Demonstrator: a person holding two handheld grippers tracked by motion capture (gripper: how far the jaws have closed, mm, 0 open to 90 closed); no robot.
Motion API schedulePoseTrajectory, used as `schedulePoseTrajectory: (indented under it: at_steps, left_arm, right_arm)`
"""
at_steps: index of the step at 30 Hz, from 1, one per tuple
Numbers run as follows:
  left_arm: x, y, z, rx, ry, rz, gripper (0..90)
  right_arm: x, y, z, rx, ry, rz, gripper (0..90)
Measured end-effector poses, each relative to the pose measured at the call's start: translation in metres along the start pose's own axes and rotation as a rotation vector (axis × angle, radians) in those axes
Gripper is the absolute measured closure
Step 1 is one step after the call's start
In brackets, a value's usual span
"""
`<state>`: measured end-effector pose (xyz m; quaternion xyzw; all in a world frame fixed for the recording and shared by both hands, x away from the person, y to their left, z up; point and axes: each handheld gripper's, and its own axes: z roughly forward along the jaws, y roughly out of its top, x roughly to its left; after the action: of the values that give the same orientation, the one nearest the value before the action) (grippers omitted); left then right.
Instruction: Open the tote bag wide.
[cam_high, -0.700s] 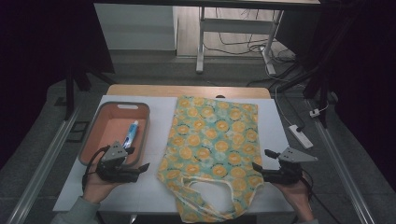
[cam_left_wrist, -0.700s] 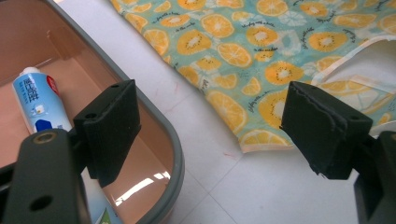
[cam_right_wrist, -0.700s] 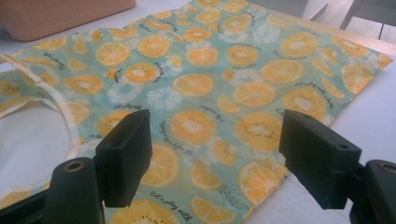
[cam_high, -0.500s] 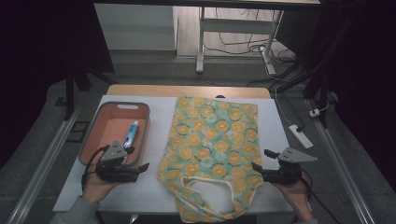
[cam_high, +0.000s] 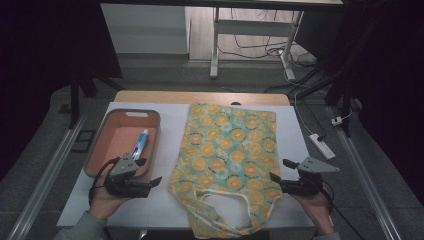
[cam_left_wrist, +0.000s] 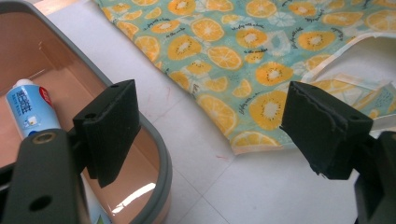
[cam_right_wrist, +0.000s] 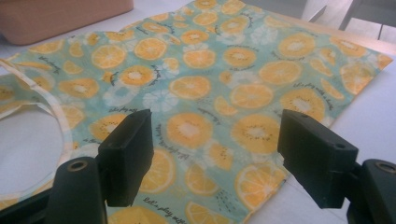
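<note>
Two grippers are seen low in the high view, but biggest first: the white table (cam_high: 160, 210) takes up the middle of that frame, and most of its centre is covered by a fruit-print tote bag (cam_high: 227, 155), laid flat with its handles (cam_high: 220, 196) curled toward the bottom edge. To the left of the bag, a bit apart from it, an orange bin with a grey rim (cam_high: 103, 135) is parked, and a blue-and-white tube (cam_high: 141, 142) is lying inside it, near its right wall. The left gripper (cam_high: 156, 181) is held at lower left of the high view, right at the bin's near corner, pointing across toward the bag's lower left edge without touching it; in the left gripper view its jaws are spread wide with nothing between them, bin rim under the left jaw and the bag's corner (cam_left_wrist: 254, 142) seen in the gap. The right gripper (cam_high: 276, 172) is found at lower right, just at the bag's right edge; in the right gripper view the jaws are also spread apart, the printed cloth (cam_right_wrist: 210, 84) is seen beyond and below them, and nothing is pinched.
</note>
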<state>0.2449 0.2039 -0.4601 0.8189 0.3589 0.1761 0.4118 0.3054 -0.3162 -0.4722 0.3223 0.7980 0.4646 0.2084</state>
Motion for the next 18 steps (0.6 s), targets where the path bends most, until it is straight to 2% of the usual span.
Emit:
schedulePoseTrajectory:
  at_steps: [3, 8, 11, 18]
  left_arm:
    - [0.0, -0.002, -0.001, -0.004, -0.002, -0.007, 19.3]
    - [0.002, 0.0, 0.001, 0.0, -0.009, 0.005, 19.4]
    - [0.003, 0.006, 0.004, 0.001, -0.007, 0.017, 19.4]
    - [-0.005, 0.013, 0.011, 0.016, -0.018, 0.05, 19.4]
  right_arm:
    - [0.001, 0.003, 0.0, -0.014, 0.005, 0.013, 26.9]
    - [0.004, 0.009, 0.004, -0.015, 0.005, -0.003, 27.2]
    - [0.007, 0.008, 0.005, -0.013, 0.023, -0.005, 27.5]
    - [0.009, 0.002, 0.003, -0.004, 0.029, -0.003, 27.6]
